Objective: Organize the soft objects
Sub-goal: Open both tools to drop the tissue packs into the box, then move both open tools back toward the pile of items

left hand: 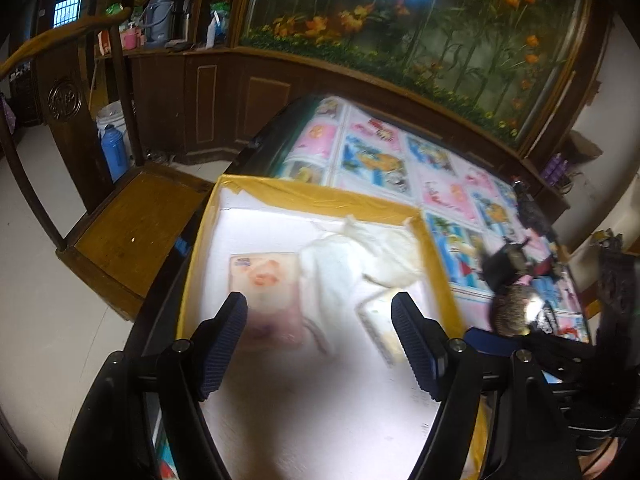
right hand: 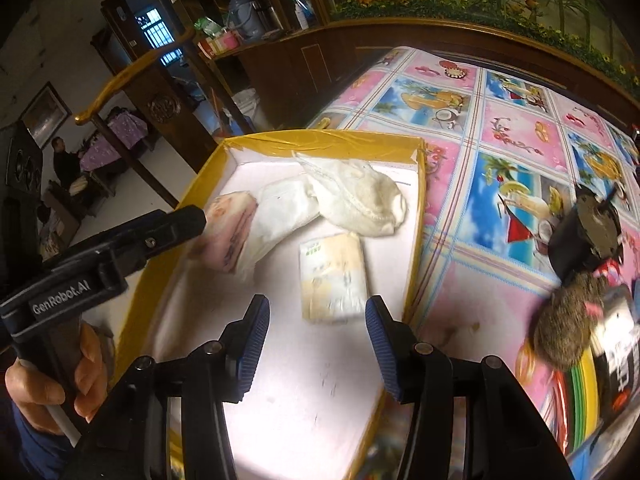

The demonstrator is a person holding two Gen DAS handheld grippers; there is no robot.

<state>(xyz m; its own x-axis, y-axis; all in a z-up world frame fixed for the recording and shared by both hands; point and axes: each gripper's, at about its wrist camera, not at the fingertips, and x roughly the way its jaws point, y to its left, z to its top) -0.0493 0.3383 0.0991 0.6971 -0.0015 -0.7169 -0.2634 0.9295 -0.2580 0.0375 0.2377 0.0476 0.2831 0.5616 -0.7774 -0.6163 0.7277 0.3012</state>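
Though flat, tissue pack (right hand: 333,278) lengthwise toward viewer.

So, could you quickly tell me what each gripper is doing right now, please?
Left gripper: open, holding nothing, above the box.
Right gripper: open, holding nothing, above the same box.

Shallow white box with glossy yellow-taped rim (right hand: 320,138): smooth matt floor. Crumpled cream knitted cloth (right hand: 360,196): soft, matt. Plastic-wrapped tissue pack (right hand: 332,280): shiny film. Colourful picture-printed tablecloth (right hand: 500,140): glossy (apparently vinyl). Dark carved wooden chair (left hand: 132,236): polished. Blue ribbed gripper pads (right hand: 252,344): matt, grooved.
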